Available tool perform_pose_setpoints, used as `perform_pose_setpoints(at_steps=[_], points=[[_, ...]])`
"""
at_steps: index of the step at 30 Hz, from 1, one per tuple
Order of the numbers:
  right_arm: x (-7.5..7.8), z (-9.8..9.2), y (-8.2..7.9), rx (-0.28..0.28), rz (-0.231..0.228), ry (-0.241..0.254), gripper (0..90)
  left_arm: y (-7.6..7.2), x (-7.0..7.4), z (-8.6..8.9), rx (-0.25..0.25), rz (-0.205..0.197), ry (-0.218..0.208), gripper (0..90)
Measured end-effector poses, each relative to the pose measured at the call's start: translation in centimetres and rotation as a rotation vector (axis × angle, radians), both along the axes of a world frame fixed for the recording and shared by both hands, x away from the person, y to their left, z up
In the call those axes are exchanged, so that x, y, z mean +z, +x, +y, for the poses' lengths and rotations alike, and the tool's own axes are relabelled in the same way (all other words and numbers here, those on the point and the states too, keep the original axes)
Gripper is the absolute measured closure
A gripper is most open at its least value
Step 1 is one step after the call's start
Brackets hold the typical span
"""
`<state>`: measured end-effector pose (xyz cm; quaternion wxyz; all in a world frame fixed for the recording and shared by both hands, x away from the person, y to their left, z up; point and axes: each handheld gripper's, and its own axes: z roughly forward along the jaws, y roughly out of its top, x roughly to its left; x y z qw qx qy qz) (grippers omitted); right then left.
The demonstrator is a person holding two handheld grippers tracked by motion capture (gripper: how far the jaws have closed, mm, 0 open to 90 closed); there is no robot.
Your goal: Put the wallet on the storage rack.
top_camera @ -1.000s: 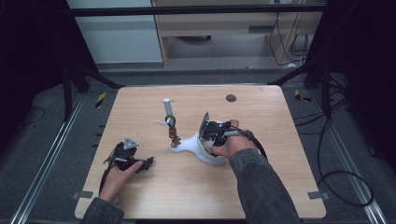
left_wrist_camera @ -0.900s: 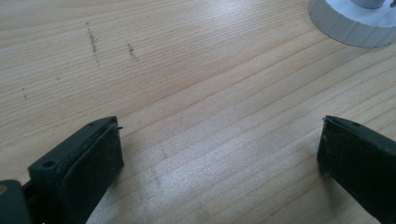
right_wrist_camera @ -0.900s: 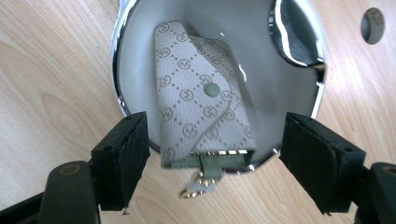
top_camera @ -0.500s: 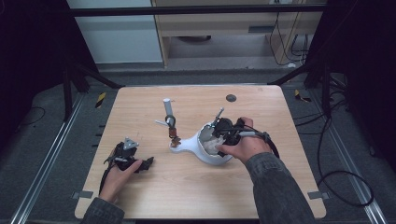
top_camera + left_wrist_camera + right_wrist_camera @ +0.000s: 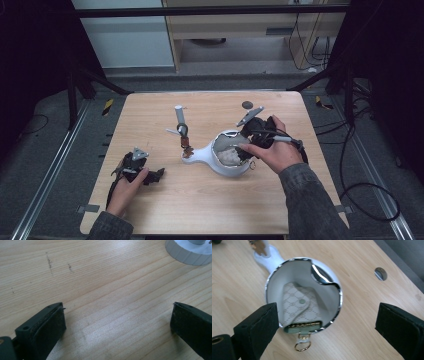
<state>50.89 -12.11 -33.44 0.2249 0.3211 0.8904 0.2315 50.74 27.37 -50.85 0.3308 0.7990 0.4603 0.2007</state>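
Beside bowl [image 5: 227, 161] — upright stand [image 5: 182, 131]

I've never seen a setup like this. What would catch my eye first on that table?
Probably the white bowl-shaped dish with a shiny rim near the table's middle, holding a pale patterned key case whose ring hangs over the edge. The right hand-held gripper sits just above it, jaws just opened and empty. The left hand-held gripper rests open near the front left.
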Motion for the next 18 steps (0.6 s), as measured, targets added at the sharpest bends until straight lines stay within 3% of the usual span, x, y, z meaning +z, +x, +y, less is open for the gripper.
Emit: perform_pose_setpoints(at_steps=[4,8,11,14,18], points=[[0.2,-1.3,0.7,-0.028,-0.018,0.036,5.7,-0.3,0.0,0.0,0.003,0.000,0.008,0.0],[0.2,-2.3,1.3,0.002,-0.031,0.092,6.2,-0.2,0.0,0.0,0.005,0.001,0.003,0.0],[0.0,-2.8,1.6,0.003,-0.039,0.097,5.8,-0.2,0.0,0.0,0.005,0.001,0.003,0.0],[-0.2,-3.4,1.7,-0.031,-0.053,0.085,6.0,-0.2,0.0,-0.1,0.005,0.001,0.003,0.0],[-0.4,-4.7,1.1,-0.073,-0.086,0.122,5.5,-0.2,0.0,-0.1,0.006,-0.001,0.003,0.0]])
